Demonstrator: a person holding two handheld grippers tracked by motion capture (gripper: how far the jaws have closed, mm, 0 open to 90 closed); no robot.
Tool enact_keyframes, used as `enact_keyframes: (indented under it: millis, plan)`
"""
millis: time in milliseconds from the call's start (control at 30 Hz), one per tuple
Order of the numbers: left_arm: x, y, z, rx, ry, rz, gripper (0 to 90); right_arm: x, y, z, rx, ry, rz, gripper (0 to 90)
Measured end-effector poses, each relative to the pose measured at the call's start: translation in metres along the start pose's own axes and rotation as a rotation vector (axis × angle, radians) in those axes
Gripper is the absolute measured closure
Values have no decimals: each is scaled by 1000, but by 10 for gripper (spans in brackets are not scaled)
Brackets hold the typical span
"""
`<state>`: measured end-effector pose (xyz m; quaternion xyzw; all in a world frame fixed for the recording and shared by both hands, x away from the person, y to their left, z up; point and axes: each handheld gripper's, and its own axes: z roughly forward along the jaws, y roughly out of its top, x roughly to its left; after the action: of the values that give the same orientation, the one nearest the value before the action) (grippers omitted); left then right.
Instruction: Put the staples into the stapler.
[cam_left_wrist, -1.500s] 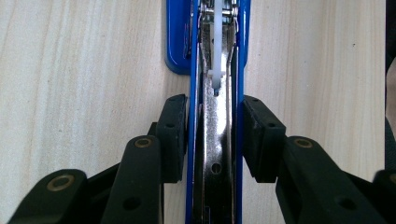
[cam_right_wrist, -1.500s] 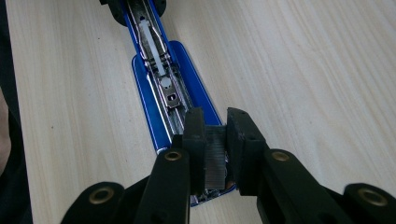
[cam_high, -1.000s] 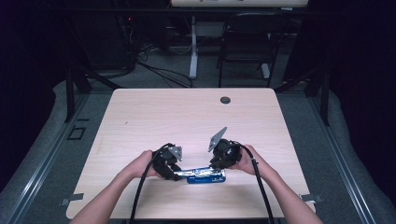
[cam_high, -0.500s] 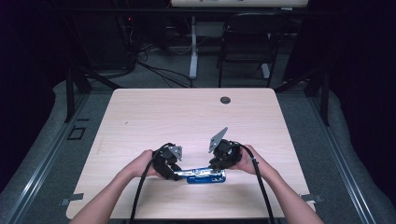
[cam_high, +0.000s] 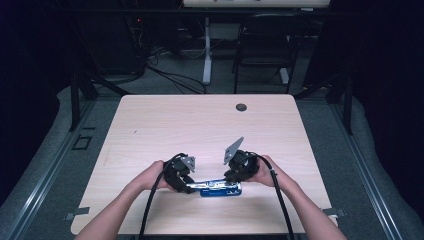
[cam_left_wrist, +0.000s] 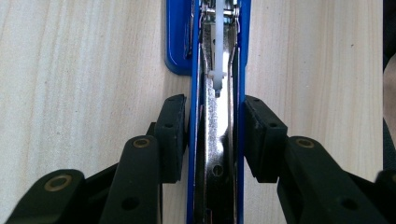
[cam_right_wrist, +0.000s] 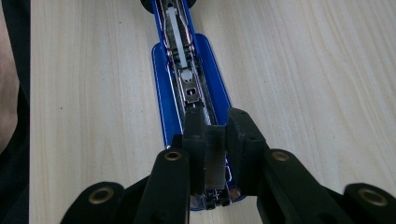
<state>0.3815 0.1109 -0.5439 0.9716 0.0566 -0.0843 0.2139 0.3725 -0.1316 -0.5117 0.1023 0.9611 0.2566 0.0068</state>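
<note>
1. Setting: dim room, cables and a chair (cam_high: 265, 45) beyond a pale wood-grain table (cam_high: 200, 125). A small dark round disc (cam_high: 241, 107) sits near the table's far edge, well apart from the work.
2. Work item: one blue stapler (cam_high: 220, 188), opened flat near the front edge, between the two hands. Its chrome magazine channel (cam_left_wrist: 217, 140) faces up.
3. Left gripper (cam_high: 181, 176): jaws set narrow, pads clamped on the two blue side walls of the stapler (cam_left_wrist: 240, 56); holds it steady.
4. Right gripper (cam_high: 239, 172): jaws drawn close, pinching a strip of staples (cam_right_wrist: 215, 154) just over the stapler's open channel (cam_right_wrist: 189, 88).
5. Handling, judged: stapler is rigid metal and plastic, moderately heavy, with smooth painted sides that may slip; grip the side walls, as done. The staple strip is light and brittle, likely to snap or shed if squeezed or twisted; hold its flat sides lightly.
6. Count: one stapler, one staple strip, two grippers, one disc, one chair.
</note>
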Motion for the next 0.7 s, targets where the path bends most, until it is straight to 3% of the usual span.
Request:
enact_keyframes:
  millis: [467, 700]
  plan:
    - [0, 0, 0, 3, -3, 0, 627, -1, -5, -1, -29, 24, -68, 784]
    - [0, 0, 1, 4, 0, -2, 626, 3, -5, 4, -2, 12, -116, 782]
